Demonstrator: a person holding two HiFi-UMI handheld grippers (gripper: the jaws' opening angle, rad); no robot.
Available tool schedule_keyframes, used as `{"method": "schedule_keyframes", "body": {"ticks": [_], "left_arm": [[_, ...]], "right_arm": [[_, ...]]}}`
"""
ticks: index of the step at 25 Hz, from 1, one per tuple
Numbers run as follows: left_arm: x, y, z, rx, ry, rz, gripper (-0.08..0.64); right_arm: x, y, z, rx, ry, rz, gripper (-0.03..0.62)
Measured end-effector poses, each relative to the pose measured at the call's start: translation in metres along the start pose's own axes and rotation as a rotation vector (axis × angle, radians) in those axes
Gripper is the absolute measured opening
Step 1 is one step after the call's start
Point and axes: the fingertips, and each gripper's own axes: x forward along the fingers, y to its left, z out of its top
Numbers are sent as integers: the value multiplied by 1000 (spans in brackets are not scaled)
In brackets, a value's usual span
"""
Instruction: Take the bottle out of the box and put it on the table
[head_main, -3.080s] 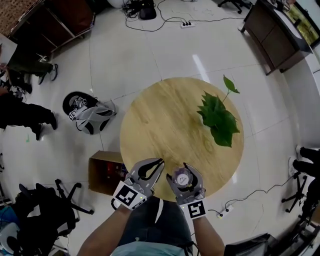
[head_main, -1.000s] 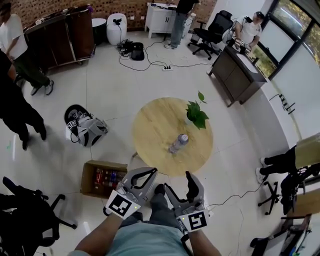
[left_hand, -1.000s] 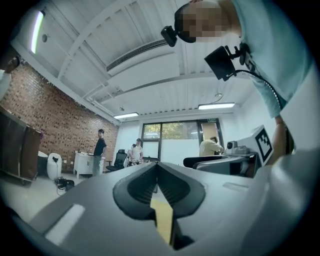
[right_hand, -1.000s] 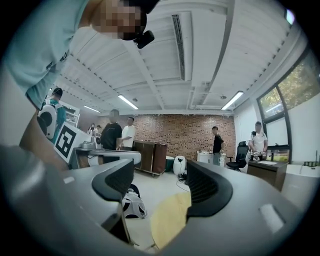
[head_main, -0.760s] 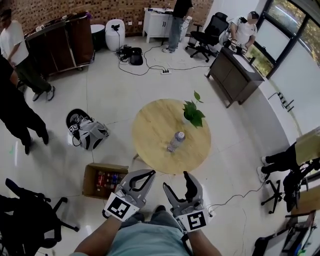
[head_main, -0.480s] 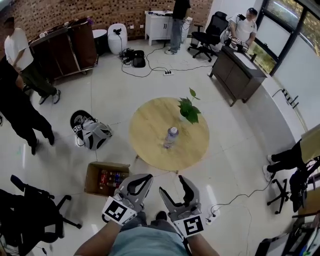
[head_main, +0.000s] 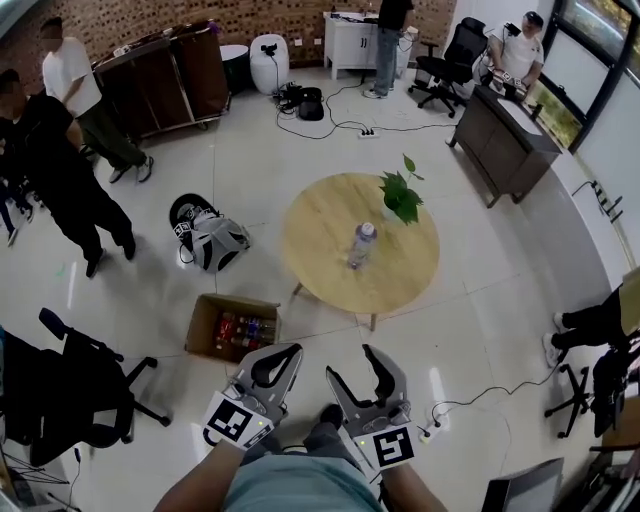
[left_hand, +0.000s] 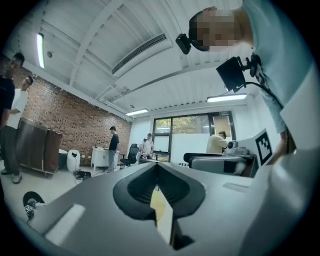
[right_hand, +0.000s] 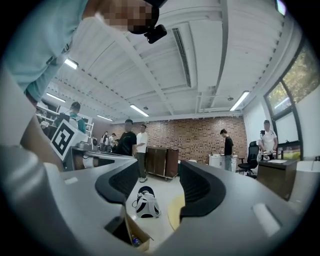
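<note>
Clear plastic bottle (head_main: 362, 243) is seen on round wooden bench (head_main: 320, 250), well ahead; left tool (head_main: 288, 352) pressed together, right tool's (head_main: 350, 362) empty jaws being closed.

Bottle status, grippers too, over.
Left gripper shut, empty. Right gripper closing, nothing between jaws. Bottle stands on table, beside plant. Box on floor, more drinks inside.

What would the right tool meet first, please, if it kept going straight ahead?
The way looks free nearby: the right tool, jaws closing on nothing, aims over the backpack; beyond, perhaps the cabinet.
</note>
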Motion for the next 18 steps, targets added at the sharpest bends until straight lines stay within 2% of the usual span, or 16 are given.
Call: {"method": "schedule_keyframes", "body": {"ticks": [5, 10, 13, 18], "left_arm": [[-44, 11, 13, 12, -22, -6, 11], [-83, 33, 22, 21, -16, 19, 11], [-100, 38, 29, 25, -32, 27, 11], [-113, 39, 28, 51, -26, 39, 11]], "right_arm": [[6, 52, -2, 1, 29, -1, 255], [21, 102, 10, 35, -10, 5, 235], [25, 119, 12, 41, -11, 27, 232], [27, 129, 15, -13, -23, 63, 216]]}}
